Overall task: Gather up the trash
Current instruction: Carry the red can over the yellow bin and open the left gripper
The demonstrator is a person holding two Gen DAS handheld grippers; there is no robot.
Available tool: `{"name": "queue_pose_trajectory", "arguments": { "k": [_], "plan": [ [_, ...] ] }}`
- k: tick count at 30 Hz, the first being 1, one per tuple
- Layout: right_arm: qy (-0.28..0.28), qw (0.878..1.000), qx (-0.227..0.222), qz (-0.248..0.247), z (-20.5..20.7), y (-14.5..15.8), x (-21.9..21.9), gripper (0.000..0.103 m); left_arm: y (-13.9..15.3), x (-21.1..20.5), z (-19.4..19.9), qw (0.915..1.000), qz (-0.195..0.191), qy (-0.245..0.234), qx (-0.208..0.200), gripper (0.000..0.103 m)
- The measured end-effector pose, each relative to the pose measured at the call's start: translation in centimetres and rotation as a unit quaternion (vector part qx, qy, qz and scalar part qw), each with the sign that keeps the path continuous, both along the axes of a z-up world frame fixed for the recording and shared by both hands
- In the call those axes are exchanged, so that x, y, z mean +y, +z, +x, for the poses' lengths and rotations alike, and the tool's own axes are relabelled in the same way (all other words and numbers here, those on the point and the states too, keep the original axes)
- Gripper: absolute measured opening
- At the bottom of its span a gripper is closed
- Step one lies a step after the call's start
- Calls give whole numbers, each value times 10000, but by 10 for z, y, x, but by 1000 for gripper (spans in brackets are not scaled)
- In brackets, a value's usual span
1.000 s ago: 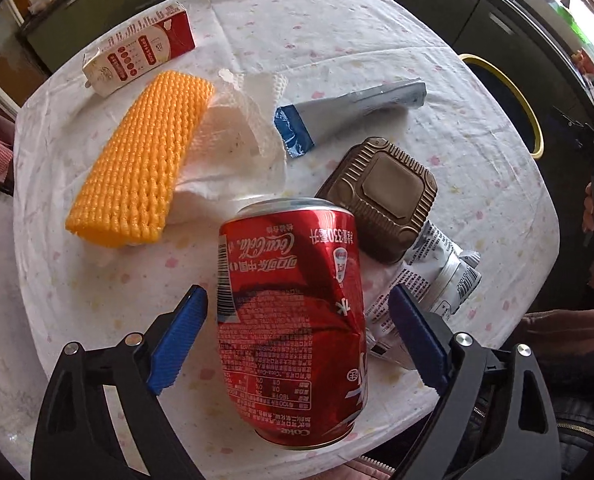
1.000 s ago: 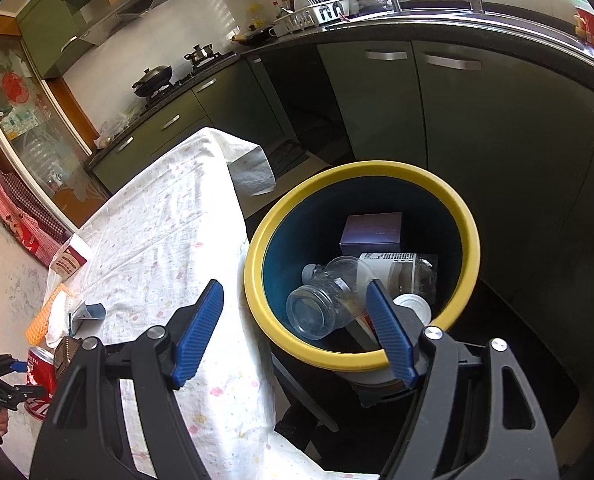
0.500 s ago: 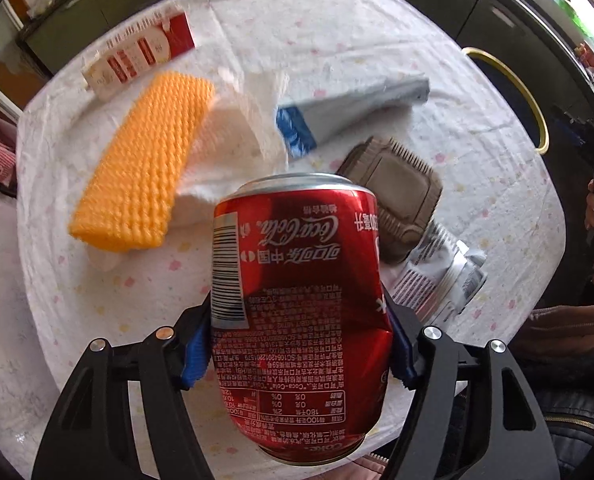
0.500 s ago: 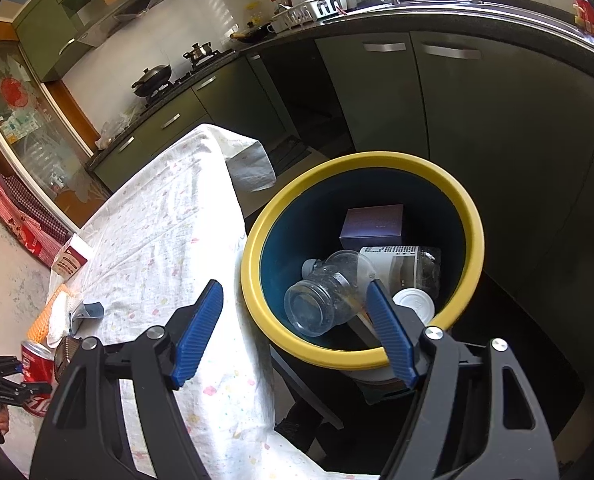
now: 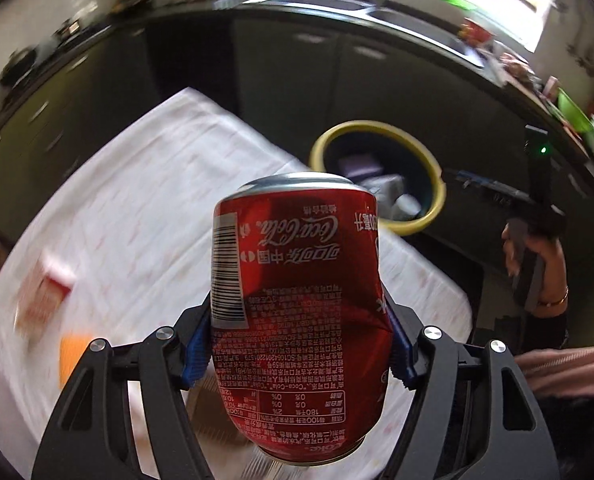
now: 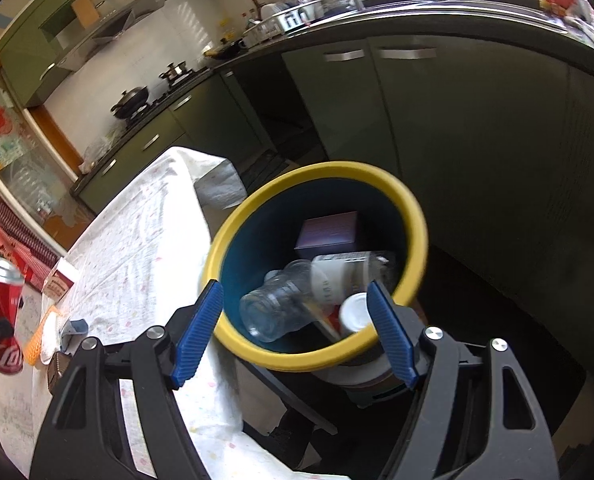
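My left gripper [image 5: 297,344] is shut on a dented red Coca-Cola can [image 5: 297,304] and holds it in the air above the table [image 5: 145,184]. The can also shows at the far left of the right wrist view [image 6: 1,312]. A yellow-rimmed blue trash bin [image 5: 381,172] stands beyond the table's far right edge. My right gripper [image 6: 293,332] is open and empty, just above the bin [image 6: 413,216], which holds a clear jar [image 6: 277,308], a purple box [image 6: 329,232] and a white bottle [image 6: 337,276].
A red-and-white carton [image 5: 45,292] and an orange foam net [image 5: 73,356] lie blurred on the tablecloth at the left. Dark green kitchen cabinets [image 6: 437,120] stand behind the bin. The person's hand and right gripper [image 5: 533,248] show at the right.
My left gripper closed on the can, lifted it off the table and swung it up toward the bin. My right gripper stayed open over the bin, shifting slightly.
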State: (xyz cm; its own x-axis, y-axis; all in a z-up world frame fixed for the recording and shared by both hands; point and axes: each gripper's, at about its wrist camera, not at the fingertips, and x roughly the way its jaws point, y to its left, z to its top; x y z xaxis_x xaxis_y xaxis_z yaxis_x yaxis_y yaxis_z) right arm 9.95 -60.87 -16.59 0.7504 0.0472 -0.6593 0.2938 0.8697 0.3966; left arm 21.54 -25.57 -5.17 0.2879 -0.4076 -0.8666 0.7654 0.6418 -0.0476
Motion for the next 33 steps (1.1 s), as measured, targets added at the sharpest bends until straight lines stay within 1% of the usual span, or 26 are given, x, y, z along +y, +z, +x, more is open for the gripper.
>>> {"name": "queue_pose_trajectory", "arguments": {
  "k": [4, 7, 9, 11, 14, 16, 18, 20, 21, 22, 26, 29, 31, 33],
  "plan": [
    [-262, 9997, -28, 6, -13, 0, -19, 70, -5, -87, 13, 9972, -127, -742, 33, 70],
    [-393, 9992, -28, 28, -21, -1, -30, 70, -19, -141, 27, 9941, -122, -1062, 194, 70],
    [-476, 9989, -16, 55, -27, -3, -36, 70, -32, -176, 36, 9922, -32, -1217, 268, 70],
    [-558, 9984, -4, 81, -32, -5, -41, 70, -49, -205, 49, 9918, 64, -1205, 420, 70],
    [-664, 9977, 5, 120, -40, -7, -48, 70, -73, -235, 69, 9916, 181, -1124, 621, 71],
    [-706, 9974, -4, 132, -44, -7, -51, 70, -84, -247, 83, 9930, 249, -976, 609, 80],
    [-714, 9973, -23, 145, -46, -6, -53, 70, -82, -246, 92, 9949, 169, -819, 561, 80],
    [-686, 9975, -53, 173, -46, -7, -53, 70, -72, -237, 96, 9953, -54, -713, 656, 81],
    [-657, 9976, -62, 192, -44, -7, -53, 70, -65, -230, 96, 9954, -156, -690, 641, 84],
    [-619, 9978, -68, 215, -42, -7, -53, 70, -55, -225, 94, 9958, -256, -678, 559, 88],
    [-285, 9992, -116, 246, -25, -4, -45, 71, -12, -172, 66, 9965, -637, -535, -126, 94],
    [117, 9997, -51, 218, -3, 1, -37, 72, 17, -122, 48, 9937, -966, -122, -547, 97],
    [414, 9990, 75, 159, 13, 3, -26, 73, 33, -81, 39, 9893, -1198, 344, -756, 97],
    [805, 9964, 240, 73, 33, 1, -10, 73, 41, -44, 30, 9834, -1348, 820, -892, 97]
  ]
}}
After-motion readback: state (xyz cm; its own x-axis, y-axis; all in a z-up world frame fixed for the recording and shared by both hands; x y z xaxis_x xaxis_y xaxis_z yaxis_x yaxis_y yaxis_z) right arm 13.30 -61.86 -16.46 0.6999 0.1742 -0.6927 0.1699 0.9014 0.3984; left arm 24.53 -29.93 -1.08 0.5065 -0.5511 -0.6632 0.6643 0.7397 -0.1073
